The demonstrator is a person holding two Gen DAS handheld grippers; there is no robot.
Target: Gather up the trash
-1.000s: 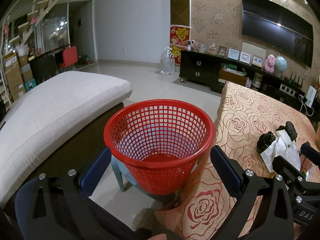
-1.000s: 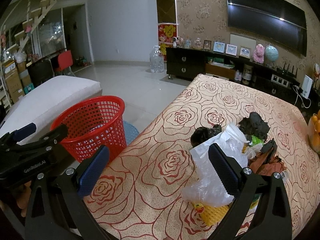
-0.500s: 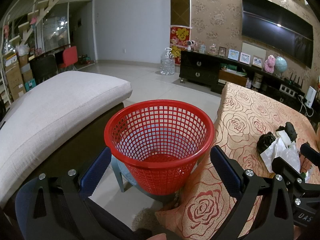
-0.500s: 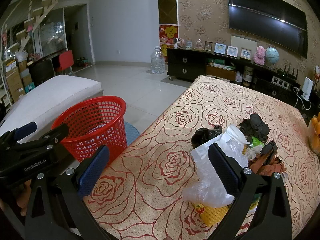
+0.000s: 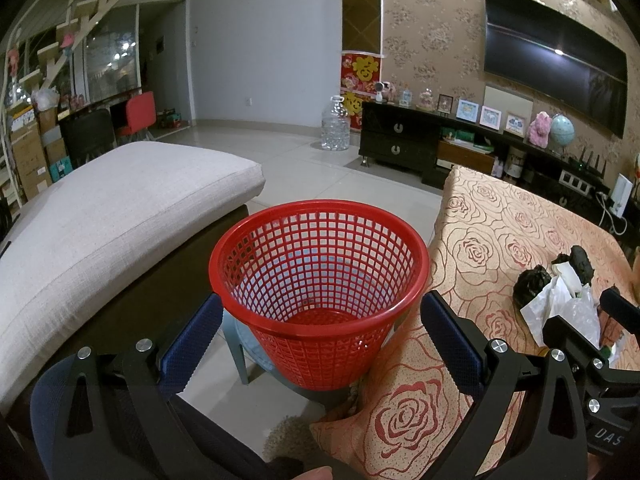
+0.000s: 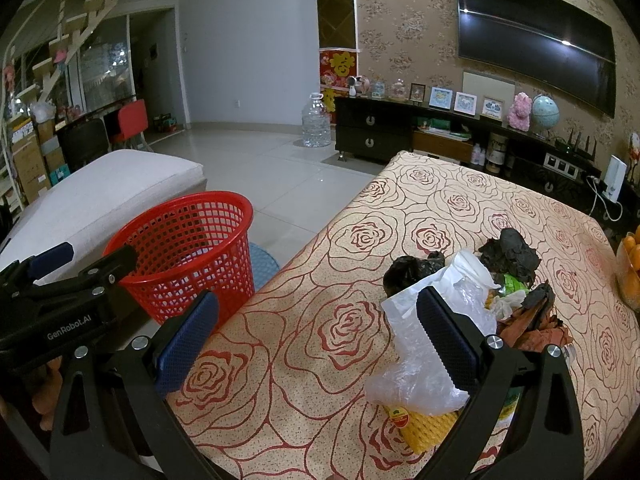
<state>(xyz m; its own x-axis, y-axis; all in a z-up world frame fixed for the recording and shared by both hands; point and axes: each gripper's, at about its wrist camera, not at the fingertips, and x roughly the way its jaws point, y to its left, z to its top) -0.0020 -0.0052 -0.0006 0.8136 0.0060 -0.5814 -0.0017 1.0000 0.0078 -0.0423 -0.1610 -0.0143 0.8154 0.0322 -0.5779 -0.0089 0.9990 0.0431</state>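
- While both grippers are held with jaws spread wide and nothing between them, the trash pile (image 6: 476, 312) is seen heaped on the rose-patterned tabletop (image 6: 328, 280), toward its right side.
- The right gripper (image 6: 316, 344) is poised just short of the pile; its right finger pad overlaps the clear plastic bag (image 6: 424, 376) in the picture, though contact cannot be confirmed.
- The left gripper (image 5: 320, 340) is aimed at the red mesh wastebasket (image 5: 320, 276), which is set on a low stool beside the tabletop edge, with its mouth open and nothing visible inside.
- The clear bag is judged to be very light, limp and slippery; a pinch on a gathered fold or its bunched top edge would likely be safest, since a single flat layer may slide out of the pads.
- Crumpled black bags (image 6: 508, 256) are seen at the far side of the pile; these look soft and compressible, so they could be squeezed almost anywhere.
- A yellow foam net (image 6: 424, 424) with a sticker is tucked under the clear bag; it is expected to be springy and featherlight, and may be dragged along if the bag is lifted.
- Orange-brown crumpled scraps (image 6: 536, 324) and white tissue (image 6: 508, 302) are lodged on the right; loose pieces could be shed during a lift.
- Oranges (image 6: 632, 264) in a bowl at the right edge are not counted as trash.
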